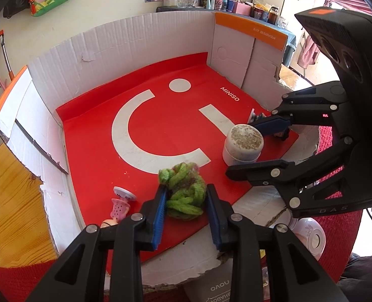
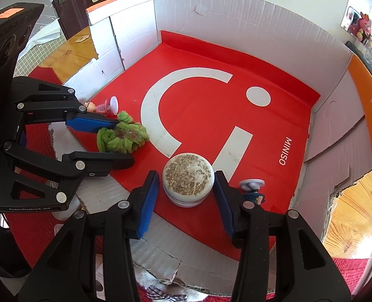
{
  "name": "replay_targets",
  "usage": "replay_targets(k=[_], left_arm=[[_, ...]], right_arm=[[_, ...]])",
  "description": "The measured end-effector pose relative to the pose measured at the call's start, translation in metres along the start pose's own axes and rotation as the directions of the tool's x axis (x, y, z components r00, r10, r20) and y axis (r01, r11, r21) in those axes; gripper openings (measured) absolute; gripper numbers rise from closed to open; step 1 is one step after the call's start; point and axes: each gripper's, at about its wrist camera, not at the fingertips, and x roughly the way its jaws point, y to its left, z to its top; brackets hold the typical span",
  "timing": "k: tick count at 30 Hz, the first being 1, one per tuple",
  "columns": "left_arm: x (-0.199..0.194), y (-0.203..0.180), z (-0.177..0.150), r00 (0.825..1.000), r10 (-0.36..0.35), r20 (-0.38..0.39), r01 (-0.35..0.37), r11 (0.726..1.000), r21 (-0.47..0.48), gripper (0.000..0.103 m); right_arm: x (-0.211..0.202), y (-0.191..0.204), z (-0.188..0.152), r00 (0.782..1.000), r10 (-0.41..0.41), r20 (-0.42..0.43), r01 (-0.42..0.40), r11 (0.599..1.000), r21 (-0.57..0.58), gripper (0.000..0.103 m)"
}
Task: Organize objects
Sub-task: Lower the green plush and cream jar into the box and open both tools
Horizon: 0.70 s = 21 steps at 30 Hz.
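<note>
My left gripper [image 1: 186, 201] brackets the green yarn bundle [image 1: 183, 191], my right gripper [image 2: 186, 193] the round white tin [image 2: 188, 182] — pads seemingly just clear, both freshly placed. Next I back out carefully — no nudging.

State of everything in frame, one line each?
left gripper: astride green fuzzy bundle, pressing unclear
right gripper: open, astride round tin
green fuzzy bundle: resting, not lifted
round tin: upright, closed
pink figurine: lying on its side
blue figurine: lying on its side
cardboard box: open top, near edge torn
</note>
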Motion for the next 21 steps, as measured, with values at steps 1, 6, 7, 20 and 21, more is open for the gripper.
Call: replay_targets(k=[1, 6, 7, 20, 21], left_arm=[[0.000, 0.000, 0.000, 1.000, 0.000, 0.000, 0.000, 1.000, -0.001, 0.032], [-0.001, 0.001, 0.001, 1.000, -0.002, -0.001, 0.002, 1.000, -0.007, 0.038], [-0.001, 0.002, 0.001, 1.000, -0.004, -0.001, 0.004, 1.000, -0.009, 0.038], [-0.011, 0.000, 0.001, 1.000, 0.014, 0.021, -0.014, 1.000, -0.011, 0.039], [-0.013, -0.001, 0.000, 1.000, 0.016, 0.024, -0.016, 1.000, -0.012, 0.039]], right_arm=[[0.000, 0.000, 0.000, 1.000, 0.000, 0.000, 0.000, 1.000, -0.001, 0.043], [-0.001, 0.001, 0.001, 1.000, 0.004, 0.000, -0.004, 1.000, -0.003, 0.043], [-0.002, 0.002, 0.001, 1.000, 0.004, 0.001, -0.004, 1.000, -0.005, 0.043], [-0.013, 0.007, 0.000, 1.000, -0.004, 0.022, 0.004, 1.000, -0.013, 0.049], [-0.015, 0.007, -0.001, 1.000, -0.005, 0.025, 0.005, 1.000, -0.012, 0.049]])
